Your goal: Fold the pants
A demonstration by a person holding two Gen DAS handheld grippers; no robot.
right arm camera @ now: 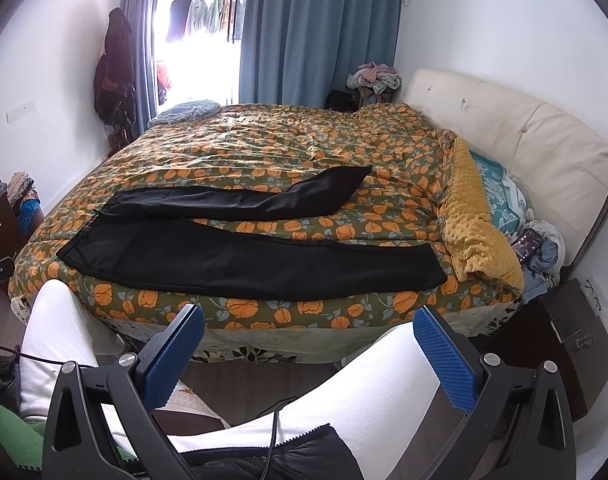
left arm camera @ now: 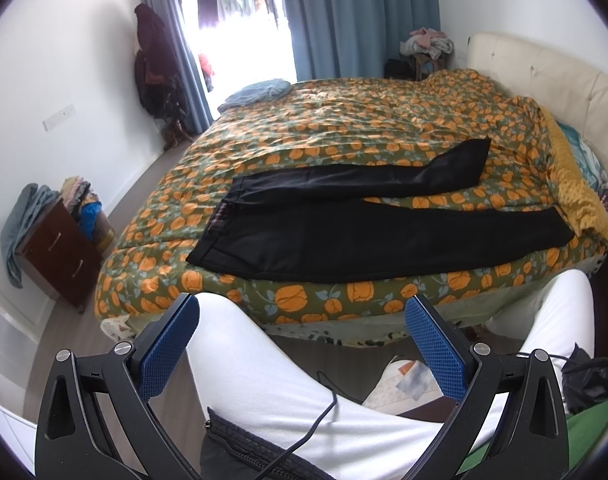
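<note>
Black pants (left arm camera: 344,236) lie spread flat on the near part of the bed, waistband to the left, the two legs splayed apart toward the right. They also show in the right wrist view (right arm camera: 239,256). My left gripper (left arm camera: 304,316) is open and empty, held low in front of the bed above the person's white-clad knee. My right gripper (right arm camera: 310,332) is open and empty too, at the same distance short of the bed edge. Neither touches the pants.
The bed has an orange-flowered green quilt (left arm camera: 344,128) and a cream headboard (right arm camera: 504,128) at right. A yellow blanket (right arm camera: 476,220) and a phone (right arm camera: 526,246) lie at the pillow end. A dark nightstand (left arm camera: 59,248) stands left, a dark box (right arm camera: 564,340) right. The person's white-trousered legs (left arm camera: 271,372) are below the grippers.
</note>
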